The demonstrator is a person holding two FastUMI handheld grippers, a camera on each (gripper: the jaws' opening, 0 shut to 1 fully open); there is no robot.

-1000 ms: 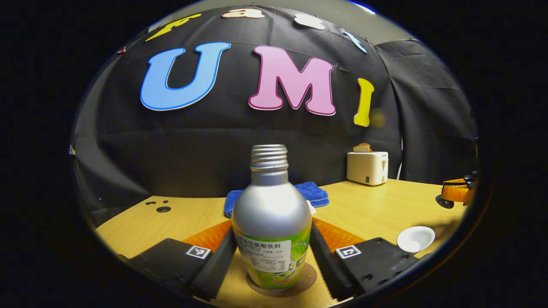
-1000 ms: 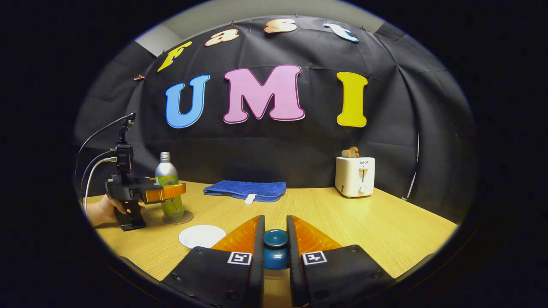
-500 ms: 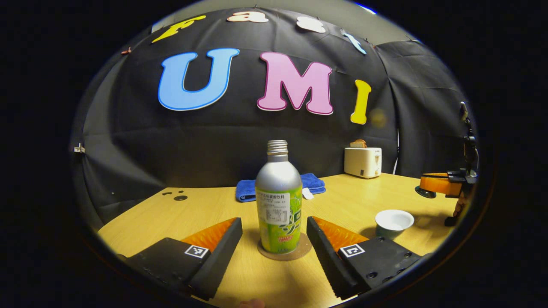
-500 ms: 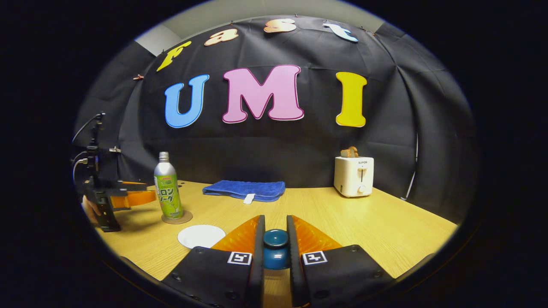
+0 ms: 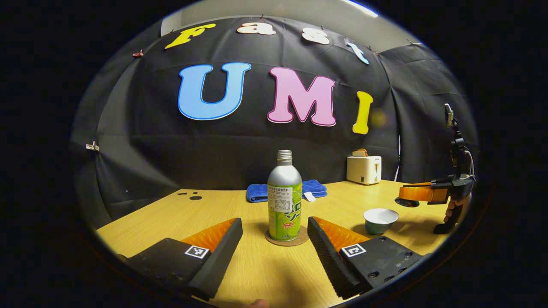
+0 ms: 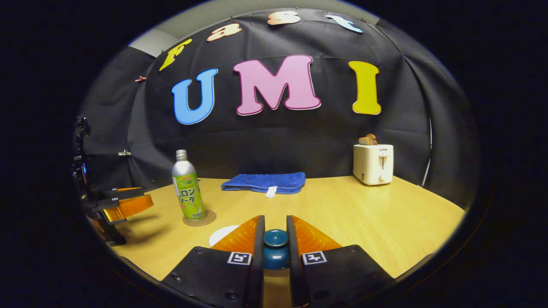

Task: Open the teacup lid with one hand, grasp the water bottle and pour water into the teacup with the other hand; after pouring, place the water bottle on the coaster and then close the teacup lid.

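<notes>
Step in hand: closing the teacup lid, judging by the water bottle [image 5: 284, 196] standing upright on its coaster [image 5: 287, 236].
Left gripper [image 5: 274, 239]: released, jaws spread wide and apart from the bottle, which stands at 12 o'clock just ahead of the fingertips.
Right gripper [image 6: 275, 248]: clenched on the knob of the teacup lid [image 6: 275, 249], both fingers pressing it; in the left gripper view it hangs at 3 o'clock, above and beyond the cup.
Teacup [image 5: 380, 220]: uncovered on the table [image 5: 214, 214], at about 2 o'clock from the left fingertips; in the right gripper view its pale rim [image 6: 222, 234] peeks out at 10 o'clock beside the fingers.
How to do it well: bring the lid over the cup's centre, hold it level, lower slowly until it seats all round, then let go.
Risk: a tilted lid may catch the rim and tip the light cup.
Bystanders: towel [image 6: 264, 182] and toaster [image 6: 373, 164] at the back, well apart.
</notes>
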